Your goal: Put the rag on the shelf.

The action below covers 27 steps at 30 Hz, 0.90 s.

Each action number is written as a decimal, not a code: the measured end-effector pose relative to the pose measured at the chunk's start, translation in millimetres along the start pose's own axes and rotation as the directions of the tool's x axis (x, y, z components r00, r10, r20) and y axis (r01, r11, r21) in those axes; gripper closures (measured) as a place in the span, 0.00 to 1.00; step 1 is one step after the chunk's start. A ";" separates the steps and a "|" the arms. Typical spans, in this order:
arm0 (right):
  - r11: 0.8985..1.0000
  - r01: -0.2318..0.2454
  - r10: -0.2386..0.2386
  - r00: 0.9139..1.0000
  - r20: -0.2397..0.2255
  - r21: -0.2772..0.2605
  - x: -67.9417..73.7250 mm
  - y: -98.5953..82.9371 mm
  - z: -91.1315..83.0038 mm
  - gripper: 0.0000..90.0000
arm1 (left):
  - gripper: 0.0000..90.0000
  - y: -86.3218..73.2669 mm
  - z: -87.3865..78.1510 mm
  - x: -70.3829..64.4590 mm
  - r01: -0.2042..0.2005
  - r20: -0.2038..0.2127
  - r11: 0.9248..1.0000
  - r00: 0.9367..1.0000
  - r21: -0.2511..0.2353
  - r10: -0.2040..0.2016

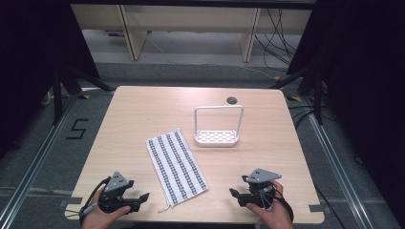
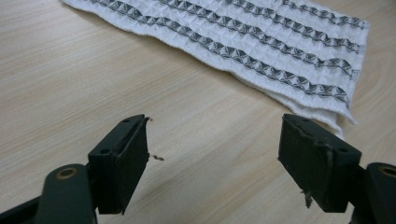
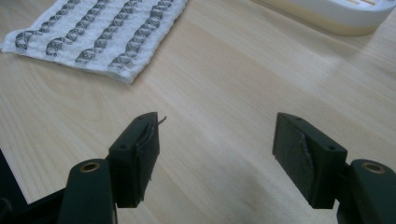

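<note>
A white cloth with dark patterned stripes lies flat in the middle of the wooden table, running from centre toward the near edge. Behind it to the right stands a white rack with a slotted base and a tall hoop handle. My left gripper rests near the front left corner, open, its jaws wide apart over bare wood with the cloth just ahead. My right gripper sits near the front right, open too, with the cloth ahead left and the rack's base ahead right.
A small dark round hole marks the table's far edge. Bare wood lies between the grippers and around the cloth. Black tripod legs and cables stand on the floor beyond the table, with a floor mark "5" at left.
</note>
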State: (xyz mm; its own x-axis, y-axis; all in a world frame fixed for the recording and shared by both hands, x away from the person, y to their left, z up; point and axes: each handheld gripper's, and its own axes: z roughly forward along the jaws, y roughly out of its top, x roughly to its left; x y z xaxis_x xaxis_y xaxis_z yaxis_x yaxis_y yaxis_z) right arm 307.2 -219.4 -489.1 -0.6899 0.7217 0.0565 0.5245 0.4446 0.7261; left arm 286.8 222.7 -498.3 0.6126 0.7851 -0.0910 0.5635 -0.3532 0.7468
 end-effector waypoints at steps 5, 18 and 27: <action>1.000 0.007 -0.007 1.000 -0.003 -0.004 -0.4 0.5 0.3 0.37 | 0.26 0.2 0.4 -1.3 0.004 0.002 1.000 1.000 0.005 -0.004; 0.999 0.031 -0.031 0.999 -0.028 -0.017 6.1 6.8 3.8 0.38 | 0.26 0.6 1.8 -9.5 0.009 0.028 1.000 1.000 -0.009 -0.009; 0.999 0.048 -0.049 0.998 -0.046 -0.015 19.8 16.4 13.4 0.39 | 0.27 3.9 10.4 -28.0 -0.025 0.057 1.000 0.998 -0.011 0.025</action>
State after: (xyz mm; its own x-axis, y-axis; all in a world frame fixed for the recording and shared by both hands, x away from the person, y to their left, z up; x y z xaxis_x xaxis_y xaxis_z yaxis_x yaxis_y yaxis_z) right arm 308.8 -190.8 -485.2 -0.7370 0.6739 0.0525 0.4833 0.4709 0.7380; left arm 277.6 194.1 -499.7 0.6575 0.7454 -0.1095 0.5418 -0.3667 0.7563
